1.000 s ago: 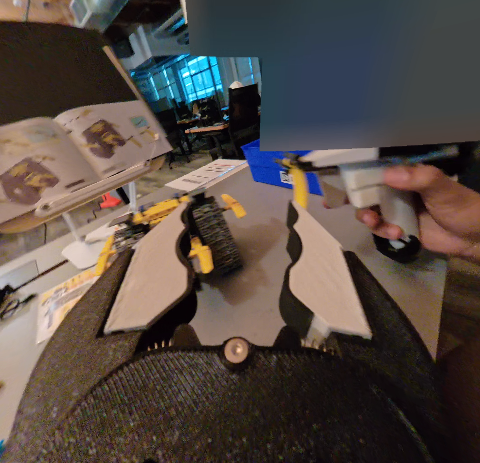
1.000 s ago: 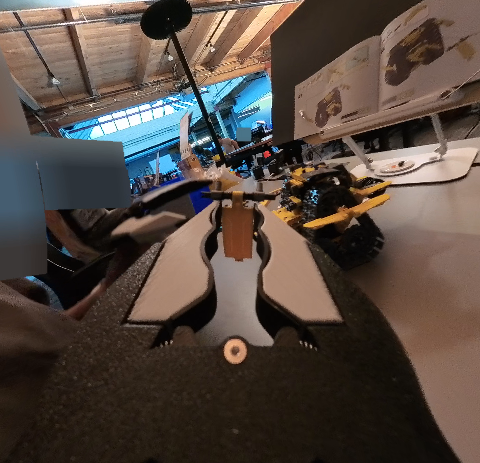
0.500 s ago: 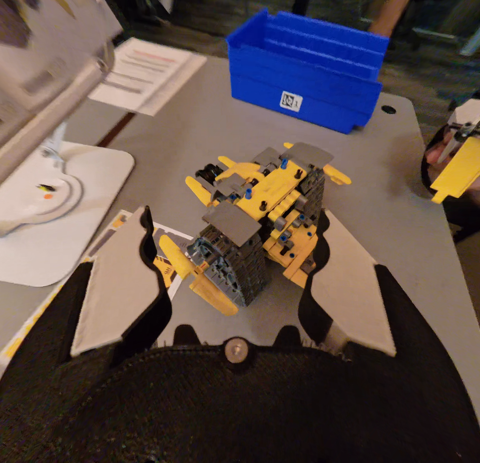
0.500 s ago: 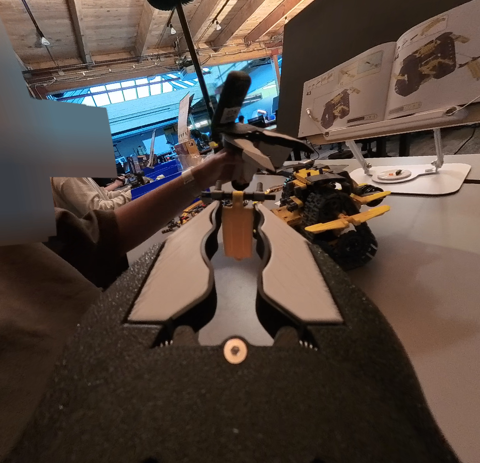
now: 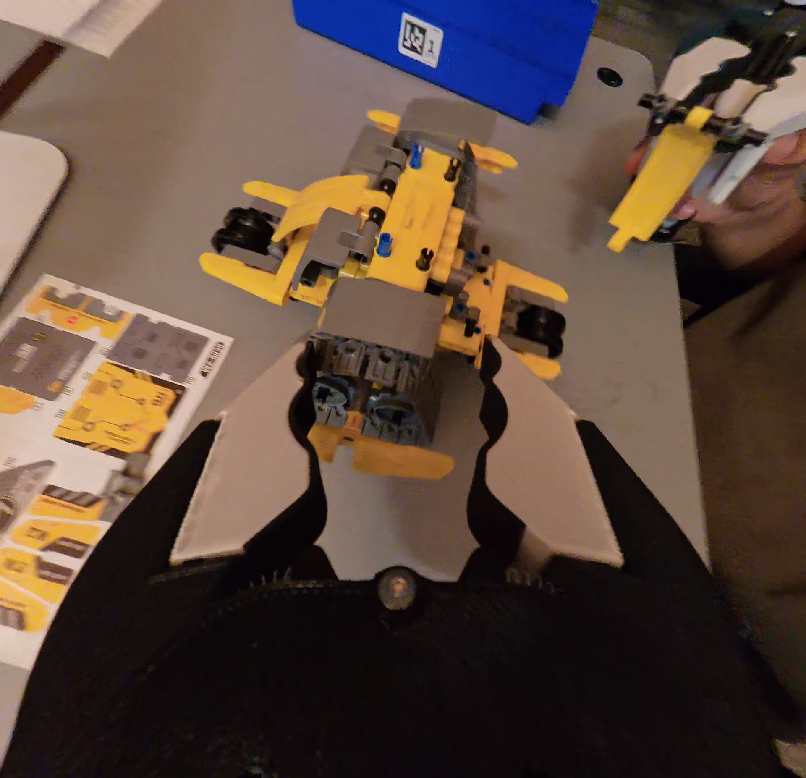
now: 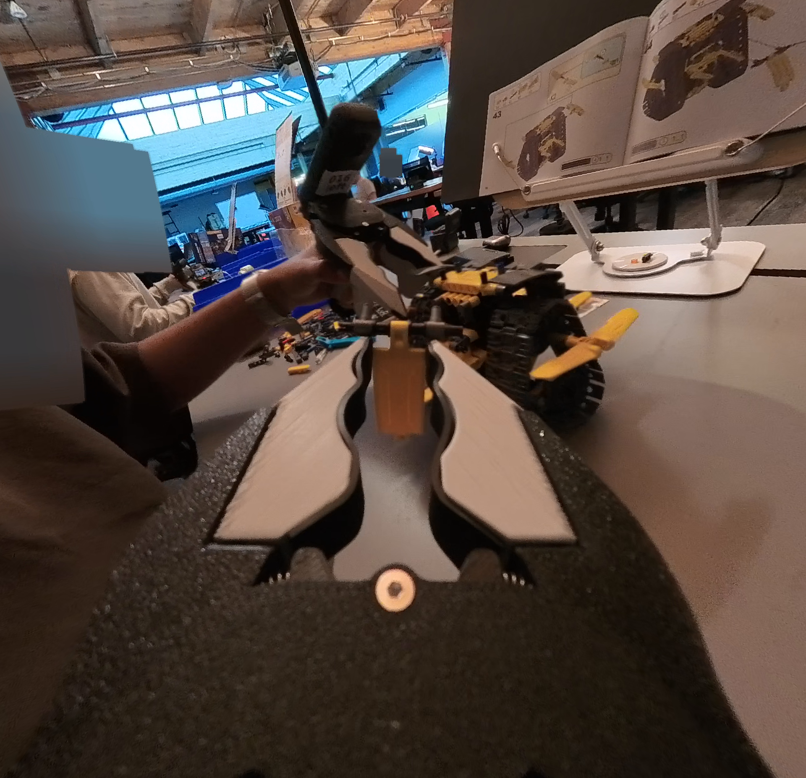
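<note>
While the left gripper (image 5: 394, 360) has come down, fingers apart, over the tracked toy vehicle (image 5: 392, 251) mid-bench, the right gripper (image 6: 399, 342) stays clamped on a yellow panel piece (image 6: 397, 390), near the bench's edge beyond.

A: Model vehicle (image 5: 405, 251): yellow body, grey panels, black treads, a few blue pins.
B: Noted. Bin (image 5: 440, 28) behind it is solid blue with a white-and-black tag.
A: Panel (image 6: 399, 390) between the right gripper's grey fingers (image 6: 488, 447): plain yellow on a black axle.
B: Table (image 5: 183, 137) flat grey; sticker sheet (image 5: 87, 390) white with yellow and grey shapes.
</note>
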The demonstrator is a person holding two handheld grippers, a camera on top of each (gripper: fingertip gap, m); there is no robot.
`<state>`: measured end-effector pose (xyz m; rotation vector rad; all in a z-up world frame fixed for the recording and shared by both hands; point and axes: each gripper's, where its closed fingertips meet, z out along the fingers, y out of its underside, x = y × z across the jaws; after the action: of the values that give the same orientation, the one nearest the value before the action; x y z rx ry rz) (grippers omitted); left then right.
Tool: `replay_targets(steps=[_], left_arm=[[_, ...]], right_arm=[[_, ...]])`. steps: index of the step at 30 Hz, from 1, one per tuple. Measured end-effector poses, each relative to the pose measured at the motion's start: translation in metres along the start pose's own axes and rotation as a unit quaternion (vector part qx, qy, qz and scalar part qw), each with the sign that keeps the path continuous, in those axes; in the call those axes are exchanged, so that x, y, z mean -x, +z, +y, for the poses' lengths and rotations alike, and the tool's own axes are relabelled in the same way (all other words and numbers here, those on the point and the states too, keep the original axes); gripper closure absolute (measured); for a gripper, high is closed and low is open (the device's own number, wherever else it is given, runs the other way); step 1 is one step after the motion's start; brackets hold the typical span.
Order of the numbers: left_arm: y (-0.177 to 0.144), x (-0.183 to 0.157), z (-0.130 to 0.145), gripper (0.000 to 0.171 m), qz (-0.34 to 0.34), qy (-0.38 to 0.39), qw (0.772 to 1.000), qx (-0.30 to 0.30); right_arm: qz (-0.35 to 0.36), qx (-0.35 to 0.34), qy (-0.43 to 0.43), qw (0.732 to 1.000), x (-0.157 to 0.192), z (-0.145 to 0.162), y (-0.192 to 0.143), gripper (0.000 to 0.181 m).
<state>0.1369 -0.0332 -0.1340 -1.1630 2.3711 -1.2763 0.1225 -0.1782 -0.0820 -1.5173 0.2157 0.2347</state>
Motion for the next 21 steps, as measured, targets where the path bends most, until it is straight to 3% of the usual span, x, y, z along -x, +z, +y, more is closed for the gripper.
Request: replay_targets(steps=[3, 11, 15, 21], left_arm=[[0.003, -0.035, 0.004, 0.096, 0.015, -0.012, 1.0, 0.019], [0.023, -0.139, 0.008, 0.096, 0.083, 0.065, 0.994, 0.038], [0.011, -0.148, -0.016, 0.098, 0.088, 0.077, 0.993, -0.019], [-0.004, -0.117, -0.053, 0.085, 0.036, 0.094, 0.989, -0.108]], right_arm=[[0.002, 0.015, -0.009, 1.0, 0.001, 0.0, -0.002, 0.158], [0.019, 0.091, -0.028, 0.995, 0.002, -0.007, -0.016, 0.158], [0.047, 0.159, -0.076, 0.983, -0.007, -0.008, -0.019, 0.158], [0.02, 0.285, -0.151, 0.946, -0.031, -0.005, -0.011, 0.158]])
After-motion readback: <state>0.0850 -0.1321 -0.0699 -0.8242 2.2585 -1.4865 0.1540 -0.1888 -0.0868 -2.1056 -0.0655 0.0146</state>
